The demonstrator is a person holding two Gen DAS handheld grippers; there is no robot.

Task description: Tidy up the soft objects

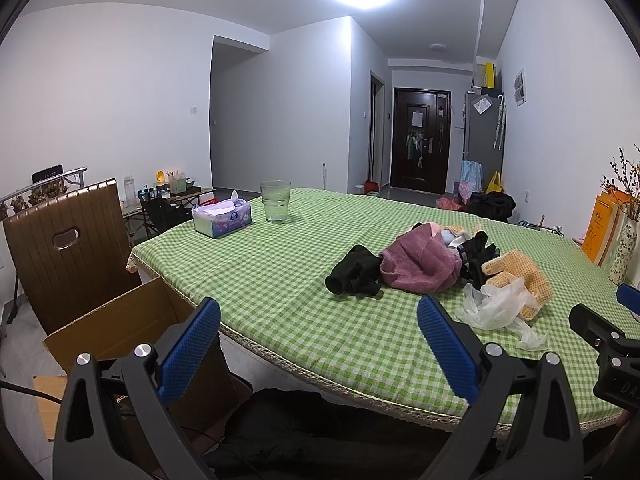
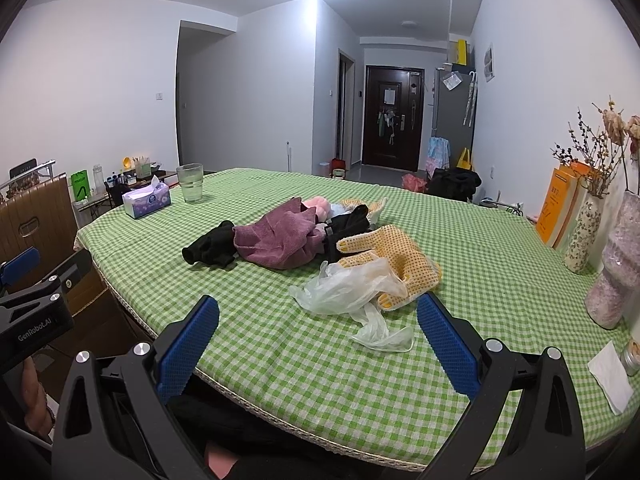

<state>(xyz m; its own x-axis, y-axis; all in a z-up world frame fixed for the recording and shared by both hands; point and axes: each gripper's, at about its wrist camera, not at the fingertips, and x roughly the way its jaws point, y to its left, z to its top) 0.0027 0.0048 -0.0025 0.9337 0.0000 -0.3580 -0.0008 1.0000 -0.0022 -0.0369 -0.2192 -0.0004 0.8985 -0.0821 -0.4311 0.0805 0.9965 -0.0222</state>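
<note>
Both grippers hover at the near edge of the surface (image 2: pixel 280 360), nothing picked up yet. Left gripper (image 1: pixel 318 344): fingers spread wide apart, empty, hanging over the near-left corner. Right gripper (image 2: pixel 318 344): fingers also wide apart, empty, pointed at the pile.

The soft stuff sits in one heap on the green checked cloth, right of centre: black socks (image 2: pixel 210 249) at the left end, touching a purple towel (image 2: pixel 276 242); behind that some pink fluffy item (image 2: pixel 320 206) and black gloves (image 2: pixel 348 222); yellow dotted gloves (image 2: pixel 400 258) at the right end, with a crumpled clear plastic bag (image 2: pixel 348 290) lying partly on them and closest to the right gripper.

An open cardboard box (image 1: pixel 120 320) stands off the left edge of the surface, beside a brown chair (image 1: pixel 68 240); likely the drop spot, though that's a guess. Tissue box (image 1: pixel 222 216) and glass (image 1: pixel 275 200) stand well apart from the pile at the far left.

Step in hand: the start, approach before the first grab. Next move probably calls for the right gripper to go forward and down onto the plastic bag or yellow gloves and close on one layer only. The bag is thin and slippery, so it may slide or drag a glove along.
</note>
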